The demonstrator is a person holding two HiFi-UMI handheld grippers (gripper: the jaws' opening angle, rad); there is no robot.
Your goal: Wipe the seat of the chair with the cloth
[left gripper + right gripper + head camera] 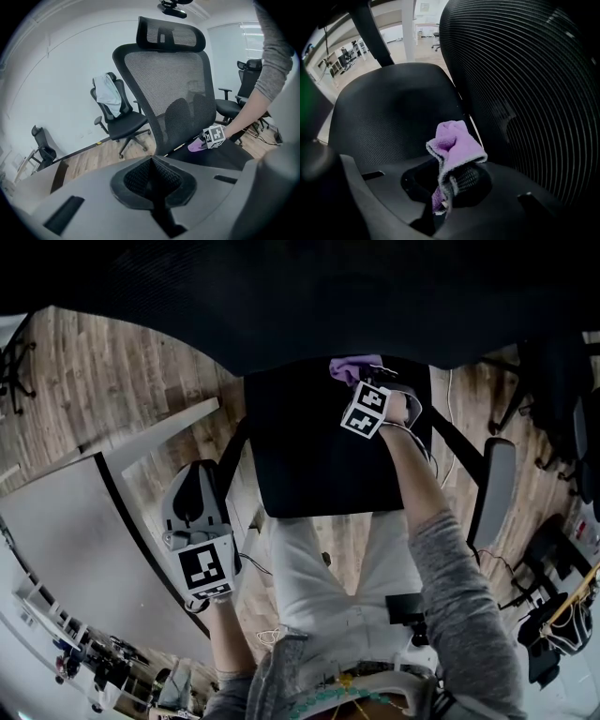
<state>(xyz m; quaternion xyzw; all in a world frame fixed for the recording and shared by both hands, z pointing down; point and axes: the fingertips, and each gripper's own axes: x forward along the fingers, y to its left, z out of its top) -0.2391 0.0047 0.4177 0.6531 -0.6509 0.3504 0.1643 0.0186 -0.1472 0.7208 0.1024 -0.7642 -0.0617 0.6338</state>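
Note:
A black office chair has its seat (319, 456) in the middle of the head view, below its mesh backrest (173, 93). A purple cloth (354, 368) lies bunched at the seat's rear edge, by the backrest. My right gripper (363, 381) is shut on the cloth (454, 145), low over the seat (389, 117) next to the backrest (525, 84). My left gripper (194, 476) is shut with nothing in it, held off the chair's left side over the floor. In the left gripper view its jaws (152, 180) are closed, and the right gripper's marker cube (213, 137) and the cloth (196, 146) show beyond.
A white desk (75, 531) stands at the left, close to my left gripper. The chair's right armrest (494, 488) sticks out beside my right arm. Another black chair (119, 117) with a pale garment draped on it stands behind, and one more chair (248, 79) is at the right.

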